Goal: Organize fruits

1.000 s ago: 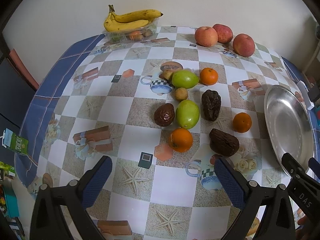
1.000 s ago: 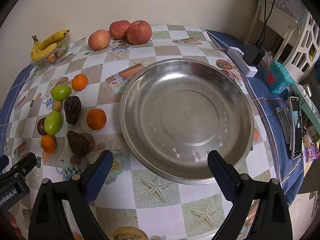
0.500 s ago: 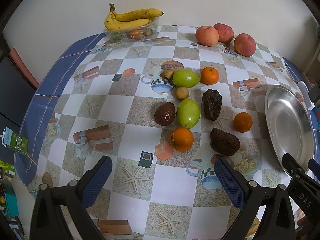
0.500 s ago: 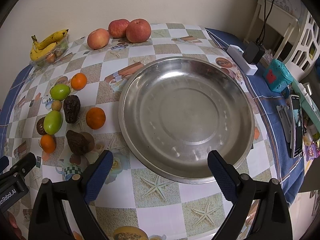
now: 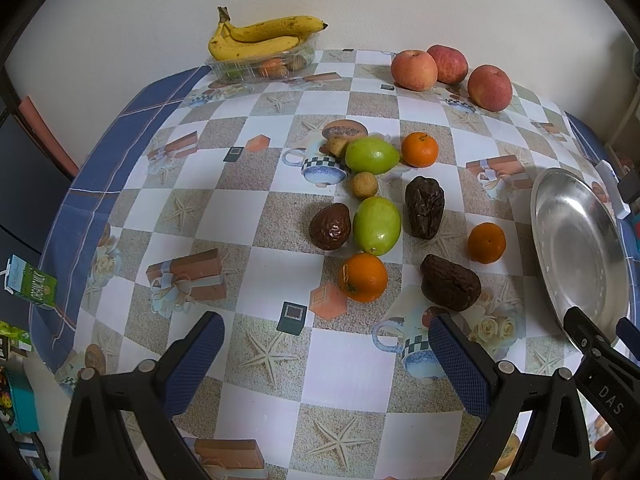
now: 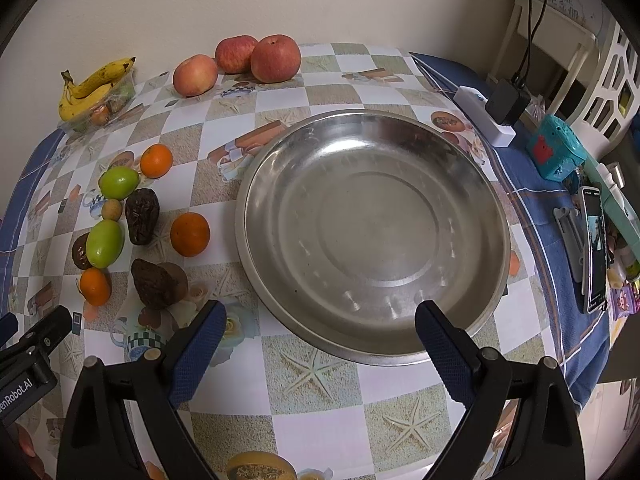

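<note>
Loose fruit lies mid-table in the left wrist view: three oranges, the nearest one (image 5: 363, 277), two green fruits (image 5: 376, 225), three dark wrinkled fruits (image 5: 450, 288) and a small tan one (image 5: 364, 185). Three apples (image 5: 413, 69) sit at the back. An empty steel plate (image 6: 372, 236) fills the right wrist view, with the same fruit cluster (image 6: 105, 243) to its left. My left gripper (image 5: 326, 350) hangs open above the near tablecloth, short of the oranges. Over the plate's near rim, my right gripper (image 6: 320, 340) is open, nothing between its fingers.
Bananas (image 5: 260, 38) rest on a clear punnet at the back left. A white power strip (image 6: 484, 114), a teal toy (image 6: 556, 152) and a phone (image 6: 594, 256) lie right of the plate. The table's blue border (image 5: 100, 176) drops off at the left.
Both views have shifted very slightly, a small drift of the grippers. Fruit and plate stay where they were, and both grippers remain open.
</note>
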